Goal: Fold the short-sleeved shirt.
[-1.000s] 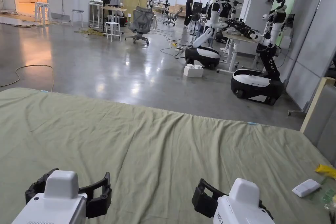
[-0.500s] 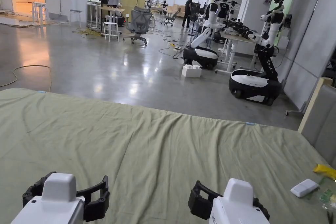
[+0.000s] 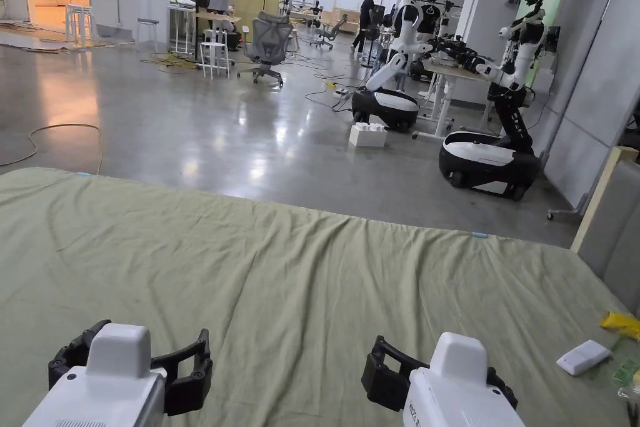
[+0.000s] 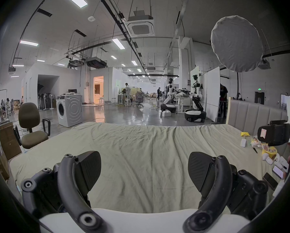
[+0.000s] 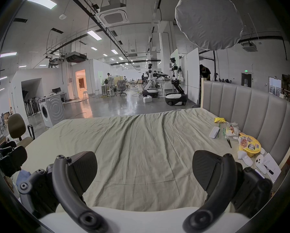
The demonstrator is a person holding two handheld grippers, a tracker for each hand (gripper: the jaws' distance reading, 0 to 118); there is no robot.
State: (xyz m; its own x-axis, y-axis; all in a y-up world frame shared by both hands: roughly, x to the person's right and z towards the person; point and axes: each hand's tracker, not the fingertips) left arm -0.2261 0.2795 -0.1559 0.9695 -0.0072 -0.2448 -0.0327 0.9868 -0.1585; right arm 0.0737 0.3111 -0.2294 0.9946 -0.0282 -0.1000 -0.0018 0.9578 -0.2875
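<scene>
Green sheet: a pale green sheet (image 3: pixel 300 272) covered a bed and lay wrinkled, with long creases running toward its far edge.
Left gripper: the left gripper (image 4: pixel 144 172) hung low over the near part of the sheet, its two black jaws spread wide apart with bare sheet between them and nothing held.
Right gripper: the right gripper (image 5: pixel 144 171) hung beside it to the right, also low over the sheet, its jaws likewise wide apart and holding nothing.
Head view: both white gripper bodies sat at the bottom edge, the left gripper (image 3: pixel 134 369) well apart from the right gripper (image 3: pixel 431 375).
Shirt: I could not make out a short-sleeved shirt on the stretch of sheet in front of the jaws.
Headboard: a grey padded headboard (image 5: pixel 251 105) stood along the right side of the bed.
Clutter: near the headboard lay a small white remote (image 3: pixel 583 357), a yellow wrapper (image 3: pixel 620 324), a yellow noodle cup (image 5: pixel 249 145) and two white controllers (image 5: pixel 245 158).
Room: beyond the bed stretched a shiny grey floor (image 3: pixel 206 128) with two wheeled white-and-black robots (image 3: pixel 484 162), a washing machine (image 4: pixel 69 109) and an office chair (image 4: pixel 31 129).
People: several people stood far off at desks.
</scene>
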